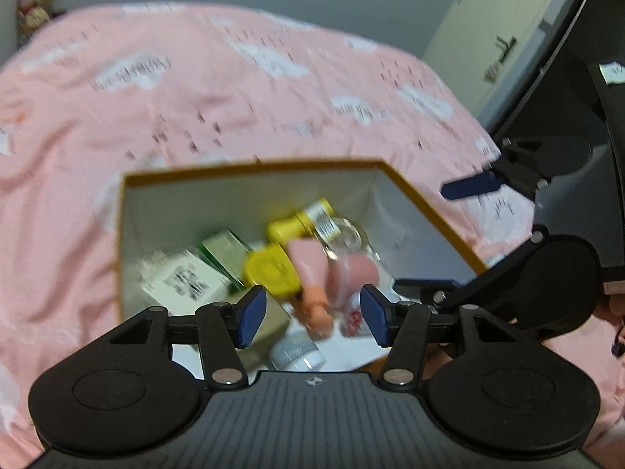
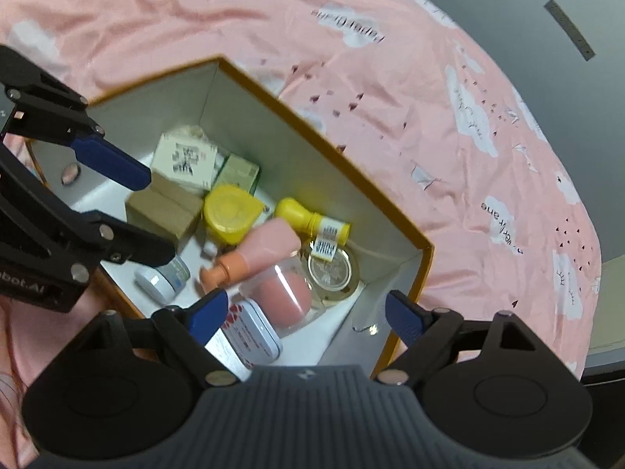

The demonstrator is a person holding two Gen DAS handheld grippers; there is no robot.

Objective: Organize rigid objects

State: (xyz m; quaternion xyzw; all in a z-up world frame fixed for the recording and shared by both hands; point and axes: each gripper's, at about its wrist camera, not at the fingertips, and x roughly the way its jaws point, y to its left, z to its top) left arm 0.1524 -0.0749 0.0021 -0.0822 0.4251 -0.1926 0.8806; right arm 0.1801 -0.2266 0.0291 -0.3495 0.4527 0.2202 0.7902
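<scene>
1. The bed [image 1: 234, 90], under its pink cloud-print cover, carries the box [image 1: 429, 211], an open carton with an orange rim and white walls. The small things being organized already lie inside it, piled loosely on the floor of the box.
2. Both claws hang over the box mouth. The left claw [image 1: 312, 314] is open, nothing between its blue pads; the pink tube [image 1: 310, 273] lies below it, loose. The right claw [image 2: 308, 318] is open too and wider, astride the near corner of the box, gripping nothing.
3. I judge the step in hand to be letting go and drawing clear. To do it well, each claw should lift straight up, pads wide, so no pad catches the rim or drags the tube along.
4. The left view alone shows the far wall, a white door and soft toys at top left; the box contents are blurred there.
5. The right view alone shows the near corner plainly: a flat tin [image 2: 250, 332], a pink sponge [image 2: 285, 297] in a clear case and a round gold compact [image 2: 332, 273]. It also gives the yellow cap [image 2: 228, 211], the yellow bottle [image 2: 308, 222] and the small jar [image 2: 164, 277] sharply.
</scene>
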